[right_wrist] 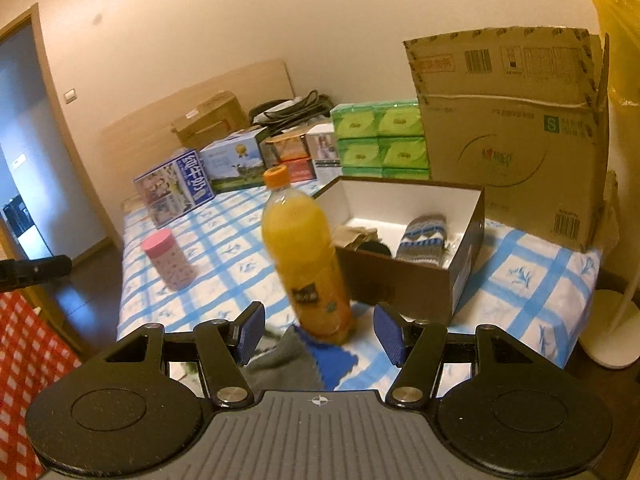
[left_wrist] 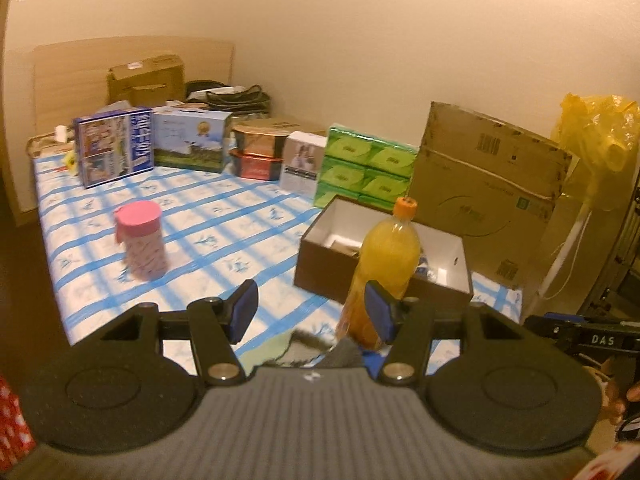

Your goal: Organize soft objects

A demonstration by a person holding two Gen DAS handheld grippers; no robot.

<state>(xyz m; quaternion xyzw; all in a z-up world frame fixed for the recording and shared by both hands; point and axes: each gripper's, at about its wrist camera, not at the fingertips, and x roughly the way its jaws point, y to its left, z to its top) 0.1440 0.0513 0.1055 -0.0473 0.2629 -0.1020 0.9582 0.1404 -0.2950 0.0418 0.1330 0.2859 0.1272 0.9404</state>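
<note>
Both claws wide open, holding nothing. Left claw (left_wrist: 312, 312) hovers over the near edge of the bed (left_wrist: 208, 216), blue pads spread. Right claw (right_wrist: 320, 330) same, pads spread either side of the orange juice bottle's (right_wrist: 304, 260) base, not touching it. Bottle stands upright on the blue-checked sheet, just in front of the open brown shoebox (right_wrist: 404, 280). Grey-and-blue sock (right_wrist: 304, 360) lies flat on the sheet at the near edge, right at the bottle's foot, between the right claw's pads and below them; in the left wrist view a grey cloth with a pale green piece (left_wrist: 296, 350) shows under the claw. Inside the shoebox: a knitted grey-blue sock (right_wrist: 424, 236) beside a beige item (right_wrist: 356, 236) and something dark. Pink-lidded cup (left_wrist: 140, 240) stands well apart to the left. Green tissue packs (left_wrist: 364, 168) stacked behind the box, big cardboard carton (left_wrist: 484, 184) beside them.
</note>
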